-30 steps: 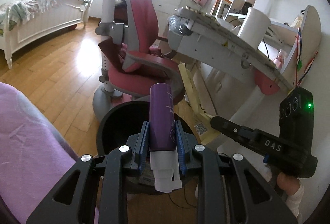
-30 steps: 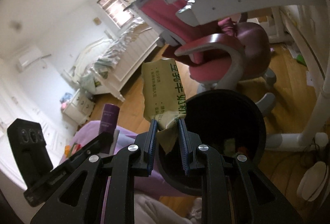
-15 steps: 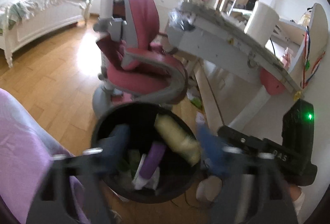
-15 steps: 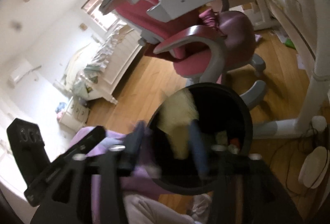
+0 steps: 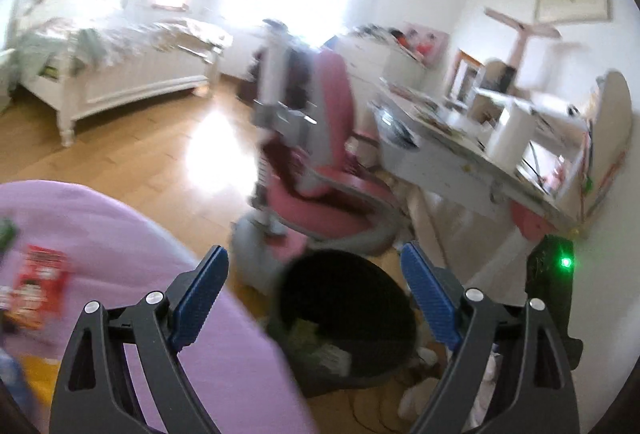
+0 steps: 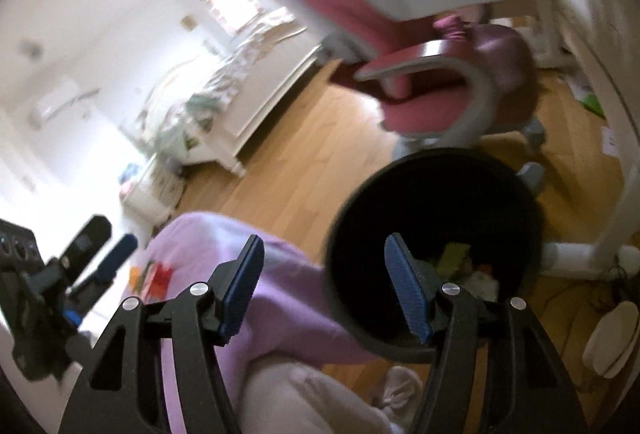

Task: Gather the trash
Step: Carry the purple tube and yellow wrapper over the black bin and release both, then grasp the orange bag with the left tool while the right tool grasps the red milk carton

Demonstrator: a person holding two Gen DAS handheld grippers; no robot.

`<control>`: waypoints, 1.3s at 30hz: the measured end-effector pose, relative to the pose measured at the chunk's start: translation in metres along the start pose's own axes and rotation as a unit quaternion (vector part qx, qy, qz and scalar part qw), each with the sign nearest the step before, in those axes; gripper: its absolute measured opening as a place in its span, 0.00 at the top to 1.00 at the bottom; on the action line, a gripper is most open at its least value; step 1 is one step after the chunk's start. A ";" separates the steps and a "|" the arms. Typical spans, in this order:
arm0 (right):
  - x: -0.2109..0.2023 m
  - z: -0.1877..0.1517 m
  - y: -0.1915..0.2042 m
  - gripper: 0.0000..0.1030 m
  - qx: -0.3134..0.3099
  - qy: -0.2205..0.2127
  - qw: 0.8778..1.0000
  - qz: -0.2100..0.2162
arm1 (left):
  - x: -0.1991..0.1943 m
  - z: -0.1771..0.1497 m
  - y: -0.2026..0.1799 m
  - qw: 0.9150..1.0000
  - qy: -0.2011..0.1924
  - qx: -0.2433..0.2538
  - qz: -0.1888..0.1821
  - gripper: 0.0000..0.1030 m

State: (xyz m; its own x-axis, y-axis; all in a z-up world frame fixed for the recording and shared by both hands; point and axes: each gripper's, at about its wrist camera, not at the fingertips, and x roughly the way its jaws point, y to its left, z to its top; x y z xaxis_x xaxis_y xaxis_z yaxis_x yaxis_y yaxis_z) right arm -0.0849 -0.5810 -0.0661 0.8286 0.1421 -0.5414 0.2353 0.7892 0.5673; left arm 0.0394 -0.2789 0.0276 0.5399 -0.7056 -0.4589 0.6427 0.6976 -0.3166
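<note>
Both of your grippers stood wide apart and empty: the left gripper point(image 5: 314, 296) above the near rim of the black bin point(image 5: 384, 276), the right gripper point(image 6: 324, 284) at the bin's point(image 6: 434, 210) left edge. The trash already lay in the bin, as a heap of wrappers point(image 5: 320, 346) at the bottom; both views were blurred, so its pieces could not be counted. One red packet point(image 5: 40, 274) lay on the purple cover point(image 5: 120, 234) to your left, with one yellow patch below it too smeared to name. The step in hand appeared to be the reach for the next piece. To do it well, you would have swung the left gripper over the packet with its jaws wide, pressed lightly into the soft cover, and closed on an edge without pinching cloth. Counted: two grippers, one bin, one red packet, one pink chair point(image 5: 332, 170)
</note>
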 end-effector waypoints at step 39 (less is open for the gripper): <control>0.224 -0.071 0.313 0.45 -0.290 0.191 0.937 0.037 | -0.076 -0.009 0.325 0.964 0.052 -0.173 0.196 0.82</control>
State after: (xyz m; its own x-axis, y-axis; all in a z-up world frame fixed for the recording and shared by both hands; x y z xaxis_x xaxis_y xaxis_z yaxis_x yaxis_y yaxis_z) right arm 0.1385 -0.2598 -0.0545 0.5638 0.3250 -0.7593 -0.2232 0.9451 0.2387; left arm 0.2020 0.0027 -0.0476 0.6354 -0.3750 -0.6750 0.1707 0.9208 -0.3508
